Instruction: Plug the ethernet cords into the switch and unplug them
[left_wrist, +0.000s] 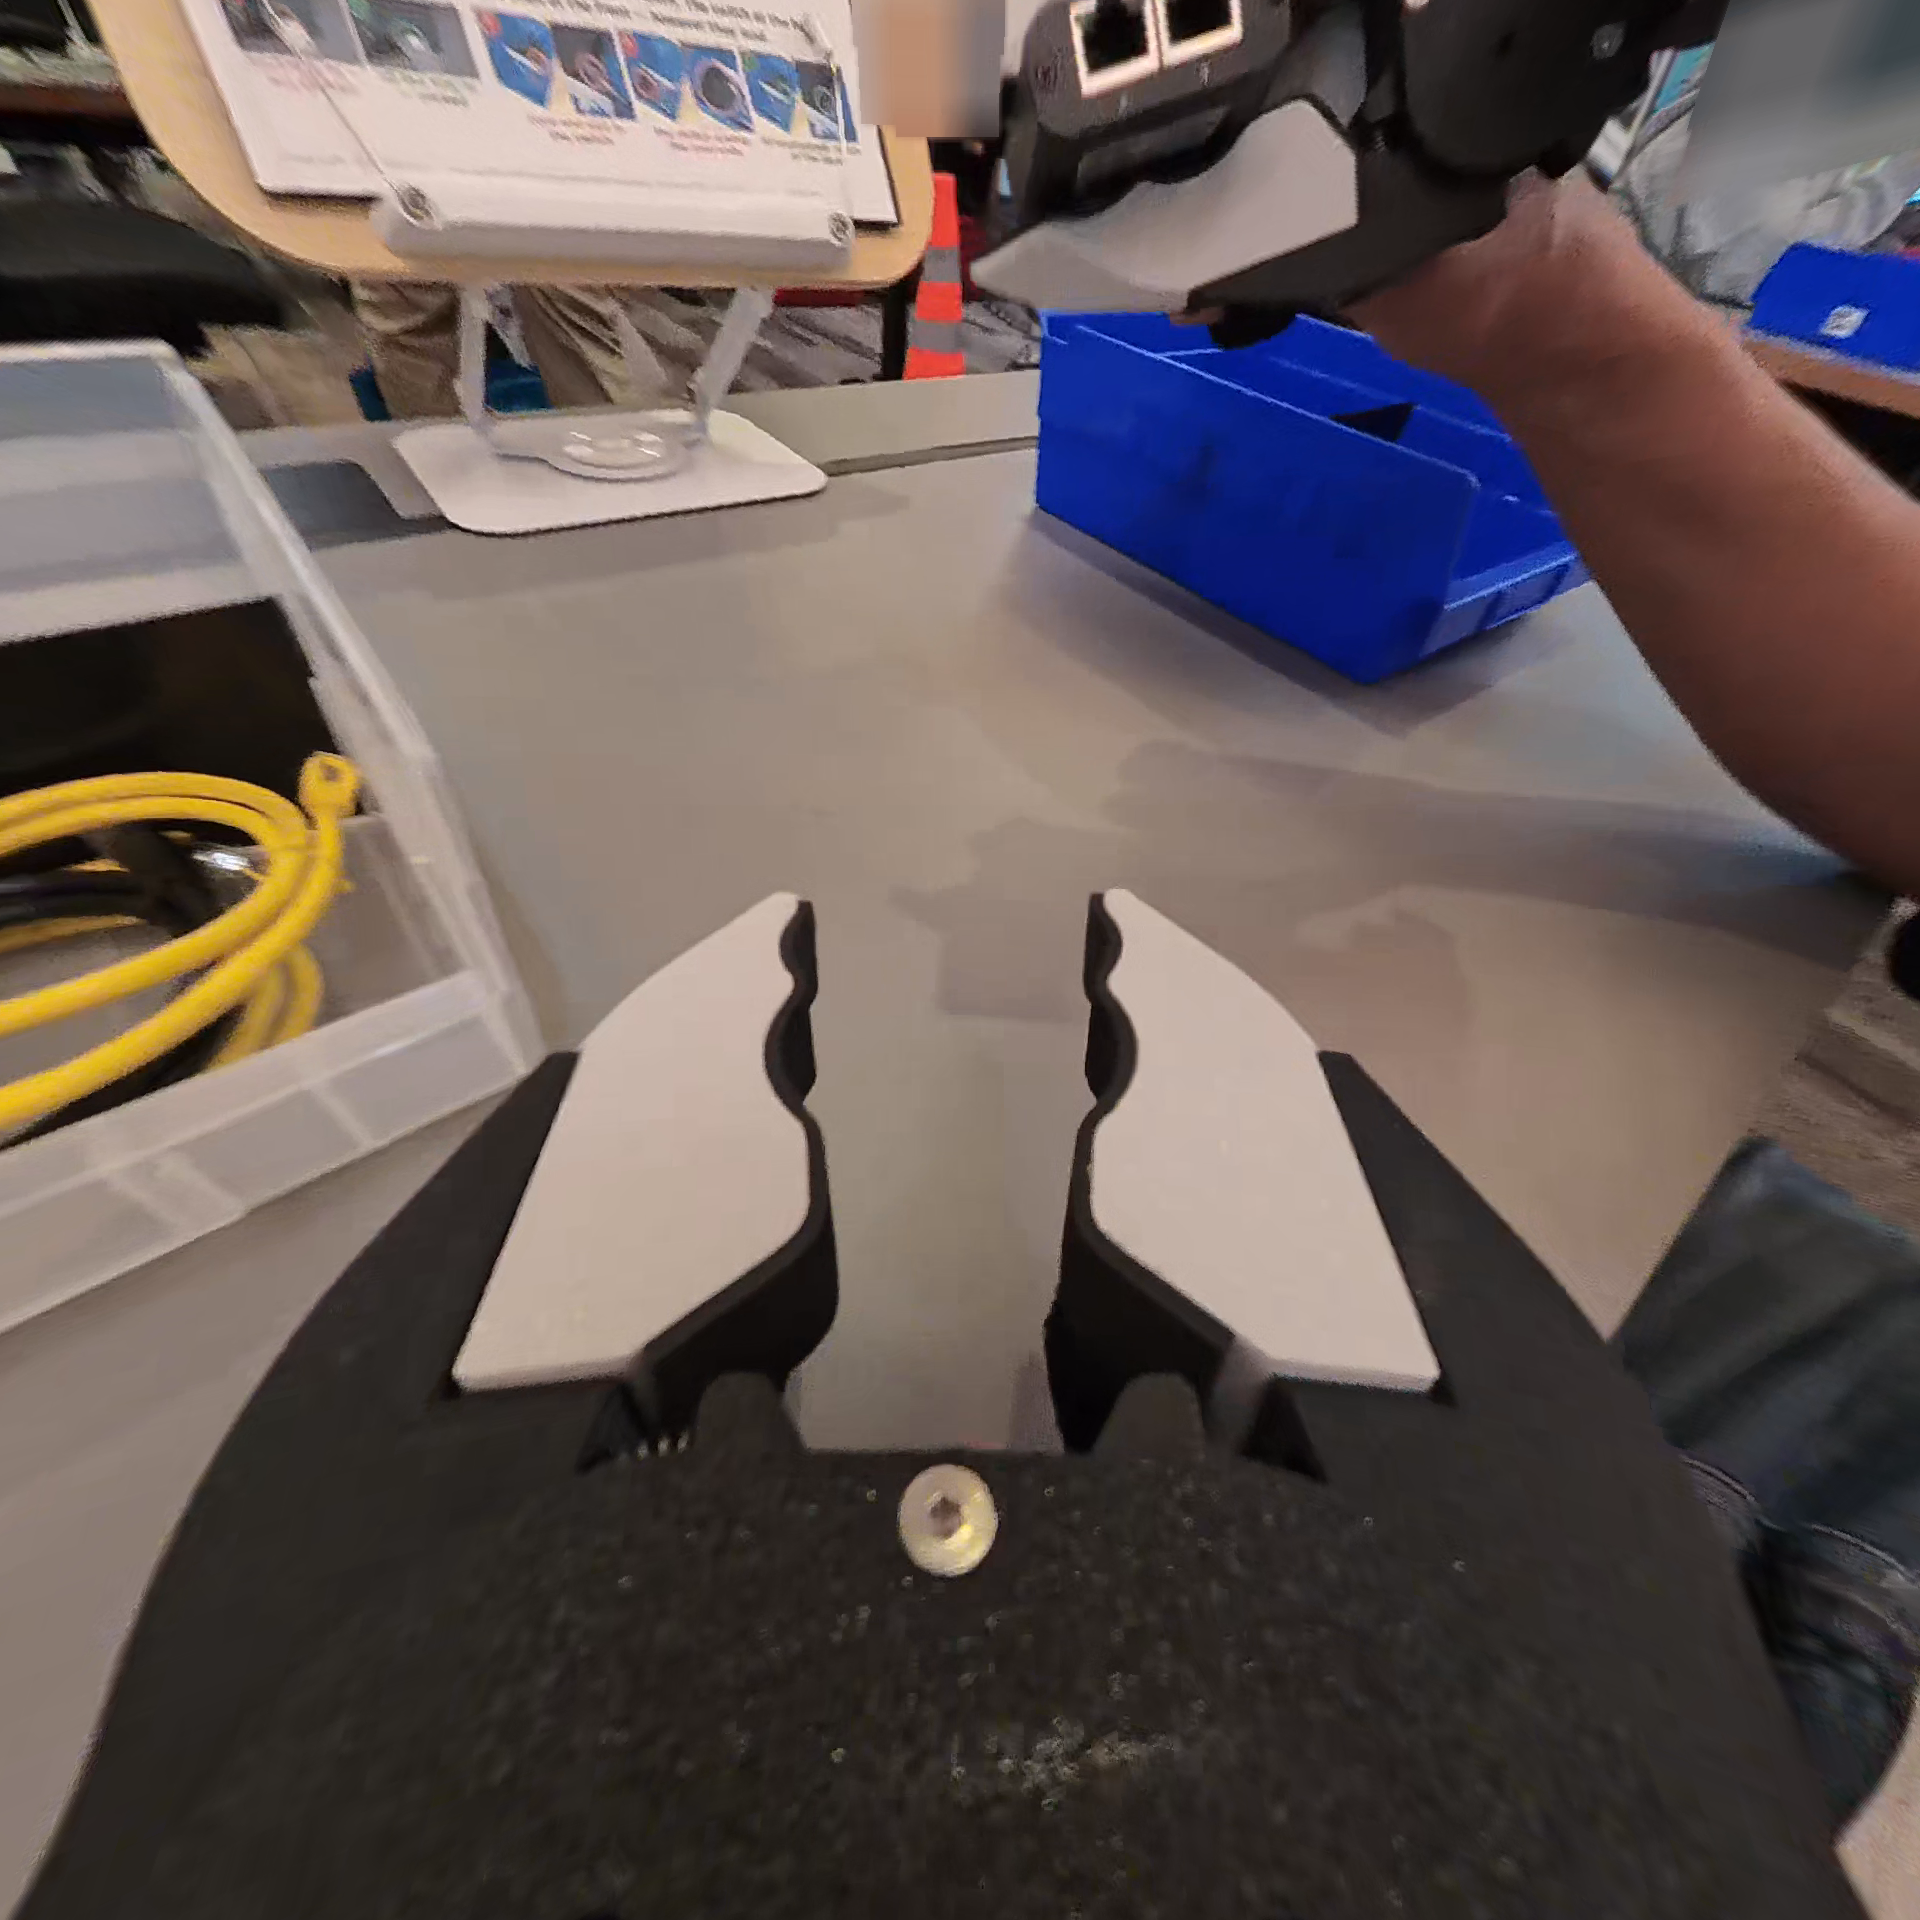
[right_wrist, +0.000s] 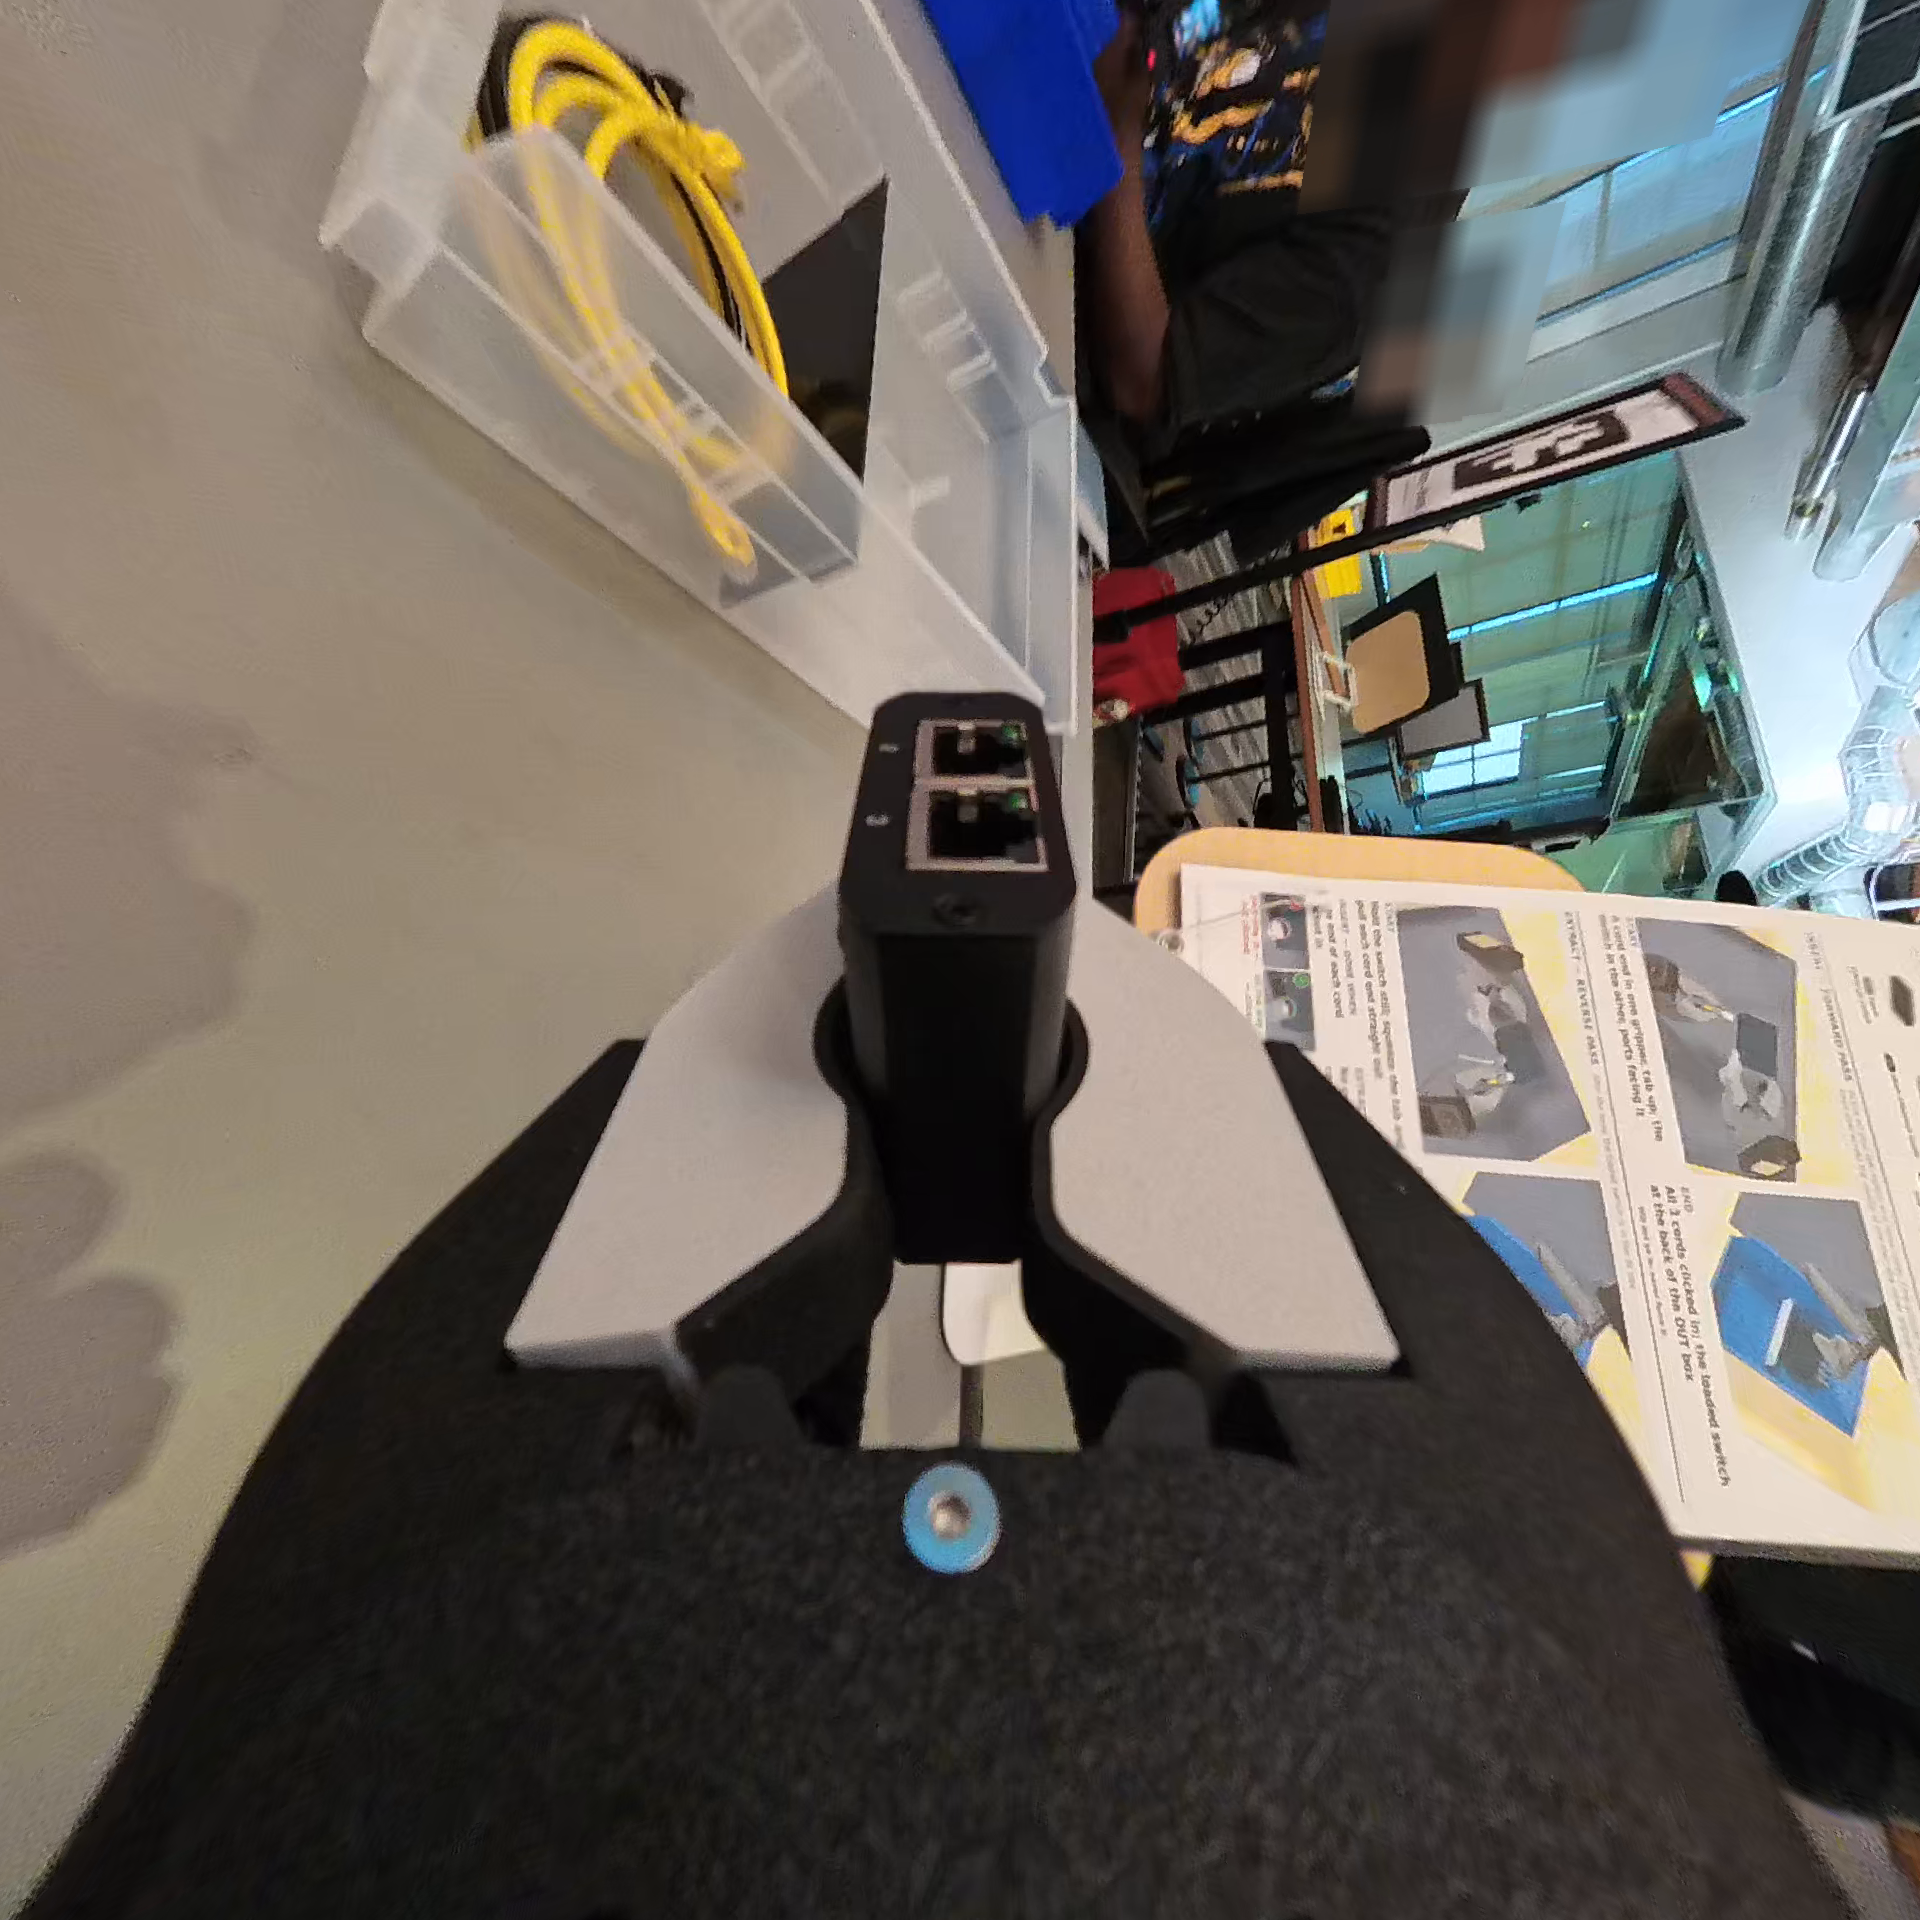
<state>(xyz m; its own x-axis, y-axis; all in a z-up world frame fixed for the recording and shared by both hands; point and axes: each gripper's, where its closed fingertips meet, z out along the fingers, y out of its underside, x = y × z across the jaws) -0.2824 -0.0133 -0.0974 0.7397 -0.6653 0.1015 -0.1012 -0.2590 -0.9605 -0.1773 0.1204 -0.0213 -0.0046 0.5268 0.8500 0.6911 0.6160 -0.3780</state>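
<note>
My right gripper (right_wrist: 961, 1023) is shut on a black switch (right_wrist: 956, 935); both pads press its sides and its two empty ports face away from me. The same switch (left_wrist: 1132, 73) shows in the left wrist view, held high at the top right by the right gripper (left_wrist: 1195, 208). My left gripper (left_wrist: 948, 935) is open and empty, low over the grey table (left_wrist: 831, 675). Coiled yellow ethernet cords (left_wrist: 208, 904) lie in a clear plastic bin (left_wrist: 312, 1101) to its left. In the right wrist view the yellow ethernet cords (right_wrist: 644, 239) and the clear plastic bin (right_wrist: 582, 343) show at the upper left.
A blue bin (left_wrist: 1299, 520) stands at the back right of the table, under the person's forearm (left_wrist: 1714, 540). An instruction sheet on a stand (left_wrist: 582, 135) stands at the back; the same sheet (right_wrist: 1558, 1143) is at the right in the right wrist view. An orange cone (left_wrist: 940, 281) stands beyond the table. Spacing between my two grippers at the tips: around 20 cm.
</note>
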